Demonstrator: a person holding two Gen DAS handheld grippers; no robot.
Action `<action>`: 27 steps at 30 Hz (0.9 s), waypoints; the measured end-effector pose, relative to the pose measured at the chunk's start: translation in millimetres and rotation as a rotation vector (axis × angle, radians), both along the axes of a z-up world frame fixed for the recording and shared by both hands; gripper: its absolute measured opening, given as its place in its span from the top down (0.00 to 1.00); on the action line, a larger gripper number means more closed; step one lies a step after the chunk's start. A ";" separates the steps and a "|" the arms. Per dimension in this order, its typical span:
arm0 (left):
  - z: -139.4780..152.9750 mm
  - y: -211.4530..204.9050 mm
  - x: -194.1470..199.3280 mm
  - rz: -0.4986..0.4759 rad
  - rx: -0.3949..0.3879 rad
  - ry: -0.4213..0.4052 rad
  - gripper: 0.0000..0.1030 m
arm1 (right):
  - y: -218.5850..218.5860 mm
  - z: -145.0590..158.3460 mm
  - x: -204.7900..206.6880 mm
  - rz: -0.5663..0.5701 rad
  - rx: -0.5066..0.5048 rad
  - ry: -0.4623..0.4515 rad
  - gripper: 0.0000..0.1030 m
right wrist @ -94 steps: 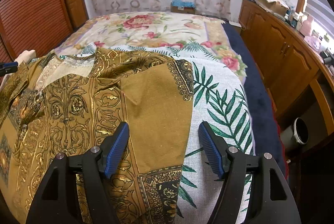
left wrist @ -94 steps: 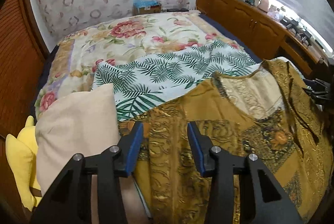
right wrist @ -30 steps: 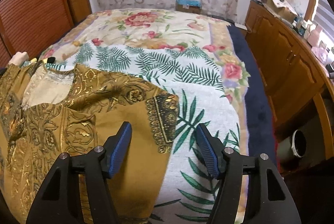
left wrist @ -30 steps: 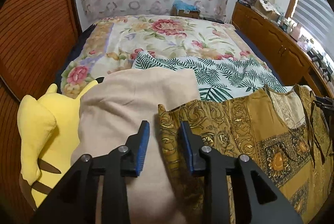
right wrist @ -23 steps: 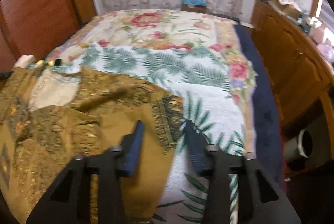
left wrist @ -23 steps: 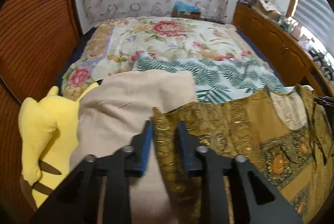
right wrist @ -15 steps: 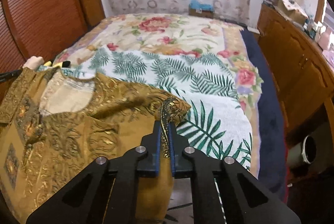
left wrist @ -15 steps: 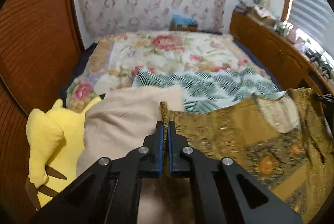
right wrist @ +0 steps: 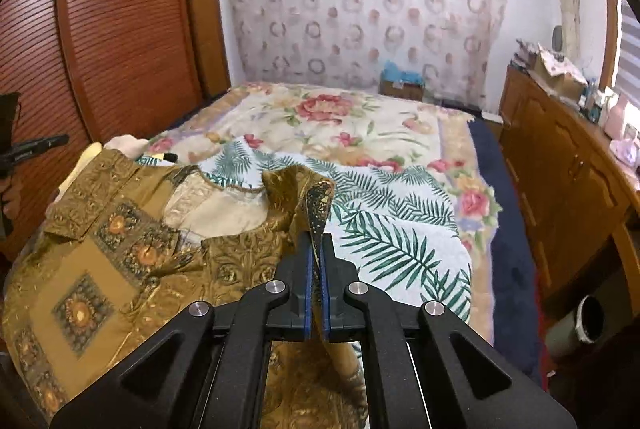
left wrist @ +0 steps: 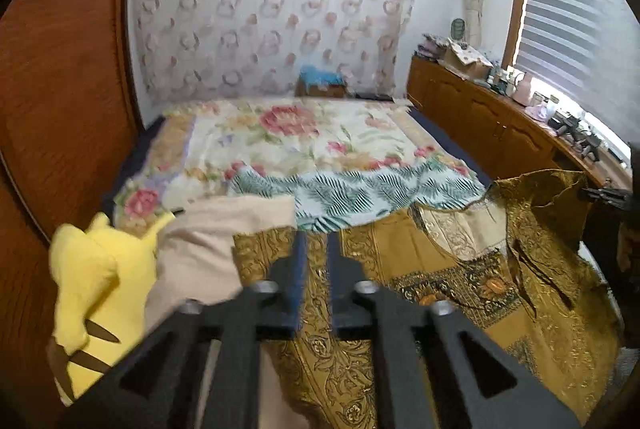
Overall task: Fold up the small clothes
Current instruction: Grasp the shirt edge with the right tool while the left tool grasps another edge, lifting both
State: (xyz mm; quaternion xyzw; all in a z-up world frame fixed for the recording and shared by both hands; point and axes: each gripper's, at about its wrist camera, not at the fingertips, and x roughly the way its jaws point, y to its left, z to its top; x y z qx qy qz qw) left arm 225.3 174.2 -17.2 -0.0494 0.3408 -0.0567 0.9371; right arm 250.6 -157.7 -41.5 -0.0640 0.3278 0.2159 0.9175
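Grippers (right wrist: 316, 249) (left wrist: 316, 249) point downward, right pinching garment (right wrist: 120, 269) sleeve, left opening

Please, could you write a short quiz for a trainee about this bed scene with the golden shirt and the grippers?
1. True or false: the right gripper is shut on a sleeve of the golden shirt.
2. What lies beside the beige cushion? A: yellow plush toy; B: red ball; C: book.
3. Fill in: the shirt lies on a cloth printed with green ____.
Key: 1 true; 2 A; 3 leaves.
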 end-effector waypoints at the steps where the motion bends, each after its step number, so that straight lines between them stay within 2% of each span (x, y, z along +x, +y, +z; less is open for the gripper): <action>1: -6.1 3.0 5.9 -0.001 0.001 0.028 0.77 | 1.9 -0.1 -0.5 -0.005 -0.007 0.002 1.00; 4: -27.3 15.9 20.2 0.050 0.033 0.097 0.68 | 7.6 -3.6 3.6 -0.009 -0.028 0.004 1.00; 8: -55.8 32.3 42.7 0.093 0.031 0.185 0.68 | 10.7 -10.0 11.7 -0.023 -0.036 0.006 1.00; 13: -73.4 41.1 55.7 0.059 -0.079 0.220 0.68 | 11.8 -16.9 22.0 -0.032 -0.038 0.017 1.00; 18: -78.3 47.8 63.7 0.084 -0.143 0.229 0.68 | 11.4 -20.1 22.4 -0.030 -0.029 0.027 1.00; 21: -76.1 45.4 61.3 0.086 -0.112 0.210 0.99 | 10.8 -22.0 21.3 -0.026 -0.028 0.029 1.00; 24: -63.8 36.9 48.7 0.098 -0.037 0.152 1.00 | 11.0 -22.3 19.2 -0.024 -0.023 0.026 1.00; 27: -42.7 28.0 24.9 0.079 -0.028 0.063 1.00 | 11.6 -20.7 13.3 -0.024 -0.024 0.009 1.00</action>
